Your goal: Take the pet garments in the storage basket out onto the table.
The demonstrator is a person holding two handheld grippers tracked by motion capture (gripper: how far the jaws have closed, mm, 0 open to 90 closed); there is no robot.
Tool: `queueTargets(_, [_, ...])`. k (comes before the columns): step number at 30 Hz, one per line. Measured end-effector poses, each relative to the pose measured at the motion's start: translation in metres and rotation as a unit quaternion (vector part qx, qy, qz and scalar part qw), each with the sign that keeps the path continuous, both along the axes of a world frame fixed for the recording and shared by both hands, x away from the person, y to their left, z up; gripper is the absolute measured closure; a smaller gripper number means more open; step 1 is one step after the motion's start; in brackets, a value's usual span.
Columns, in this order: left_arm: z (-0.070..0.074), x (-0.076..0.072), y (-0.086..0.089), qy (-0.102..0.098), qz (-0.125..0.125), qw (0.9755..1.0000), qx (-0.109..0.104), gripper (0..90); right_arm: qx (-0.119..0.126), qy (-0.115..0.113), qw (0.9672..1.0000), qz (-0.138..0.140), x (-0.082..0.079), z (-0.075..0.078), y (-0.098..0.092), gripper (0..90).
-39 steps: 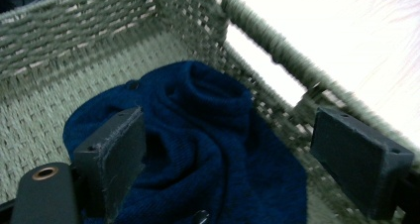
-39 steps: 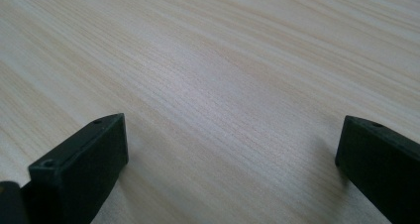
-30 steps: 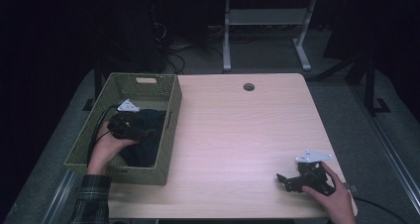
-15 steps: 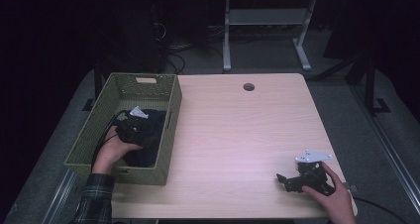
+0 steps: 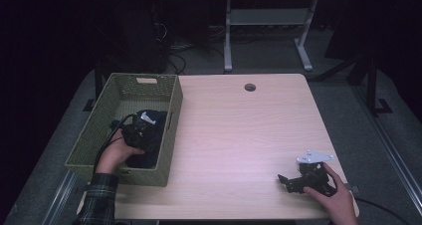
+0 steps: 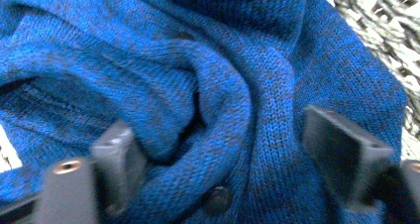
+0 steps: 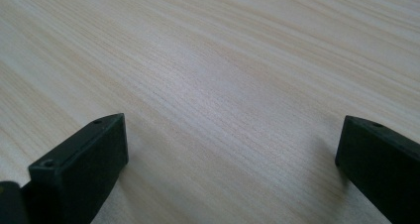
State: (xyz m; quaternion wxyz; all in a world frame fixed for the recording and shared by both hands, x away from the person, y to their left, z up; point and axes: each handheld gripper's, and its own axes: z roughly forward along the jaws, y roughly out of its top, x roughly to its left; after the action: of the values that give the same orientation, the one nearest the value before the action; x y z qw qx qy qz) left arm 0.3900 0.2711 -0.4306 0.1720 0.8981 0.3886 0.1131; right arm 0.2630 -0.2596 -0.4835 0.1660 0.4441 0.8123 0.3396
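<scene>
Your left tool has sunk deeper into the basket, onto the blue sweater.
Its jaws gape, empty, straddling a fold directly ahead; your right tool rests wide open on the tabletop.

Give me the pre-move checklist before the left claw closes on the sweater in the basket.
1. Left claw open: ok, its jaws stand wide apart.
2. Sweater between the jaws: ok, a thick blue knit fold lies in the gap.
3. Button out of the bite: cannot tell, it sits low between the jaws.
4. Basket wall out of the jaws: ok, the wicker shows only at the far corner, past the knit.
5. Right claw out of the way: ok, open, low over bare table near the front right corner.
6. Sweater free of snags on the wicker: cannot tell.
</scene>
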Motion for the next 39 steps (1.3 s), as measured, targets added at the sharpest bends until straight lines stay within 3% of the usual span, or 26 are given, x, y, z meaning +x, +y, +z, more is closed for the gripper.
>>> queueTargets(2, [0.002, 0.000, 0.001, 0.005, 0.004, 1.0000, -0.003, 32.6, 0.000, 0.000, 1.0000, 0.000, 0.000, 0.000, 0.000, 0.0])
queueTargets(5, [0.006, -0.001, 0.004, 0.009, 0.012, 0.9998, -0.009, 55.2, 0.000, 0.000, 1.0000, 0.000, 0.000, 0.000, 0.000, 0.0])
queueTargets(8, [0.007, -0.001, 0.005, 0.013, 0.015, 0.9997, -0.014, 63.6, 0.000, 0.000, 1.0000, 0.000, 0.000, 0.000, 0.000, 0.0])
queueTargets(15, [0.015, -0.001, 0.014, 0.019, 0.036, 0.9980, -0.049, 68.2, 0.000, 0.000, 1.0000, 0.000, 0.000, 0.000, 0.000, 0.0])
queueTargets(20, [0.021, -0.002, 0.022, 0.010, 0.053, 0.9945, -0.089, 68.8, 0.000, 0.000, 1.0000, 0.000, 0.000, 0.000, 0.000, 0.0])
queueTargets(27, [0.034, -0.004, 0.030, -0.019, 0.063, 0.9898, -0.126, 69.5, 0.000, 0.000, 1.0000, 0.000, 0.000, 0.000, 0.000, 0.0])
queueTargets(34, [0.054, -0.010, 0.045, -0.058, 0.079, 0.9808, -0.169, 70.0, 0.000, 0.000, 1.0000, 0.000, 0.000, 0.000, 0.000, 0.0])
queueTargets(39, [0.069, -0.016, 0.056, -0.082, 0.083, 0.9720, -0.204, 70.0, 0.000, 0.000, 1.0000, 0.000, 0.000, 0.000, 0.000, 0.0])
